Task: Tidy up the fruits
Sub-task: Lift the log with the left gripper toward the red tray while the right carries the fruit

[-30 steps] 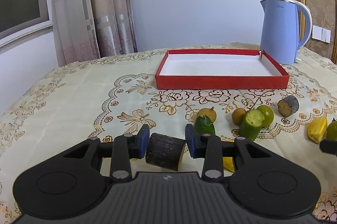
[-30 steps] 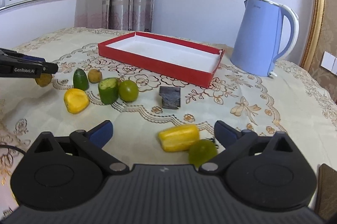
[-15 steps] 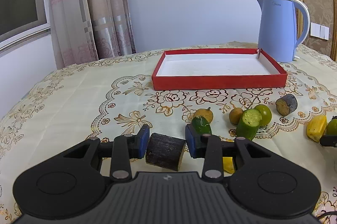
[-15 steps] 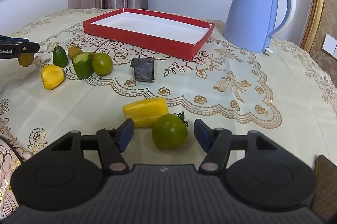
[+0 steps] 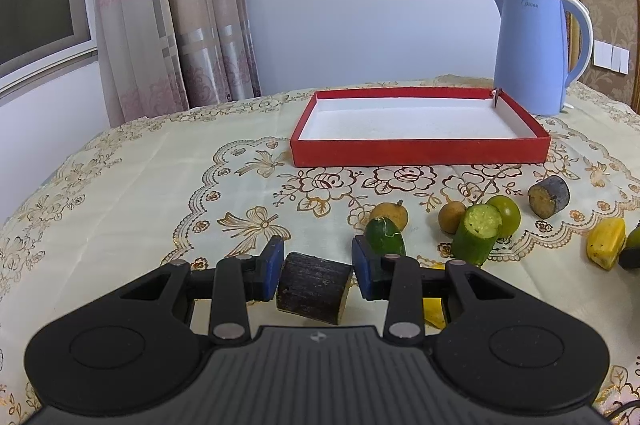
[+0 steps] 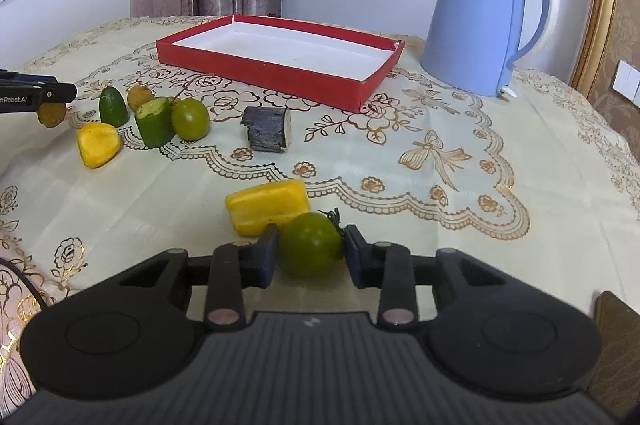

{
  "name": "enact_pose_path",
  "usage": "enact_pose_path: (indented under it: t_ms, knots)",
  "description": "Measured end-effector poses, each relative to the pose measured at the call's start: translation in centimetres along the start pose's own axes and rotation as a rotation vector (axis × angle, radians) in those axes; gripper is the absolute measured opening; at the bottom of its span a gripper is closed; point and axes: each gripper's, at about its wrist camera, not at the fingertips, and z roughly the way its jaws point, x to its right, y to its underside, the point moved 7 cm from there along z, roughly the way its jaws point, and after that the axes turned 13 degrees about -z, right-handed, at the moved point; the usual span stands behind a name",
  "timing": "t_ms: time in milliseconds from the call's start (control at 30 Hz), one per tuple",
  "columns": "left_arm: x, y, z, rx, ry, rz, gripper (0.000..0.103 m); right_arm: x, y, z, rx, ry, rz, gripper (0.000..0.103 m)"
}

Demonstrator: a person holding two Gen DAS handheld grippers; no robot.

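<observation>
Tablecloth (image 6: 500, 129): cream, gold floral embroidery.
Kettle (image 6: 480, 21): pale blue, behind tray's right end.
Tray (image 5: 420, 153): red walls, white inside, no fruit in it.
Left gripper (image 5: 315, 269): clamped on dark cylinder (image 5: 314, 287), ridged dark skin, pale cut end, lifted off the cloth.
Right gripper (image 6: 309, 251): closed on green tomato (image 6: 310, 245), round, glossy, stem at upper right, touching yellow piece (image 6: 268, 205).
Loose fruit: second dark chunk (image 6: 267, 129), cut cucumber (image 6: 154, 121), green ball (image 6: 191, 119), yellow lump (image 6: 98, 144), 2 brown balls.
</observation>
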Motion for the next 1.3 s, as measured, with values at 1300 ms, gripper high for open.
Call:
enact_pose_path:
  t_ms: [1300]
  knots:
    - [0.9, -4.6, 1.5, 0.043, 0.023, 0.031, 0.036, -0.8, -8.3, -2.6, 0.225, -0.003, -0.042, 0.033]
